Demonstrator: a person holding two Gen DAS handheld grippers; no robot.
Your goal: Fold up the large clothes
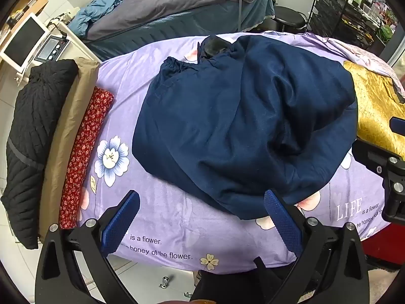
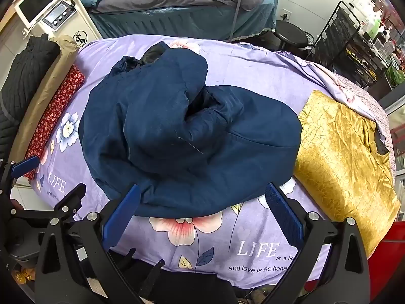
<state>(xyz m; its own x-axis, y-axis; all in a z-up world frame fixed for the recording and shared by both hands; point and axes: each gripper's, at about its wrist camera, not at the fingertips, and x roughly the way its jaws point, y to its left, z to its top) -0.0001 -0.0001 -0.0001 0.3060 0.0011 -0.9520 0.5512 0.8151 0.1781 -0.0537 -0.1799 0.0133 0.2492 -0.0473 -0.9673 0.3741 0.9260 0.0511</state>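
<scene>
A large navy blue garment [image 1: 243,126] lies bunched in a rumpled heap on the purple floral sheet [image 1: 172,223], with a gathered cuff and dark lining showing at its far end. In the right wrist view the same navy garment [image 2: 187,141] fills the middle of the sheet [image 2: 253,81]. My left gripper [image 1: 202,197] hangs open above the sheet at the heap's near edge, nothing between its blue pads. My right gripper [image 2: 202,192] is also open, pointing down over the heap's near hem, with only cloth below it. The left gripper's frame [image 2: 38,202] shows at the left edge of the right wrist view.
A gold crinkled folded cloth [image 2: 344,157] lies right of the navy heap. A red floral folded piece [image 1: 86,152], a tan one [image 1: 63,139] and a black quilted garment [image 1: 30,131] line the left edge. Behind stand another bed [image 1: 177,12], a stool [image 1: 291,20], a wire rack [image 1: 341,12] and a monitor [image 1: 22,43].
</scene>
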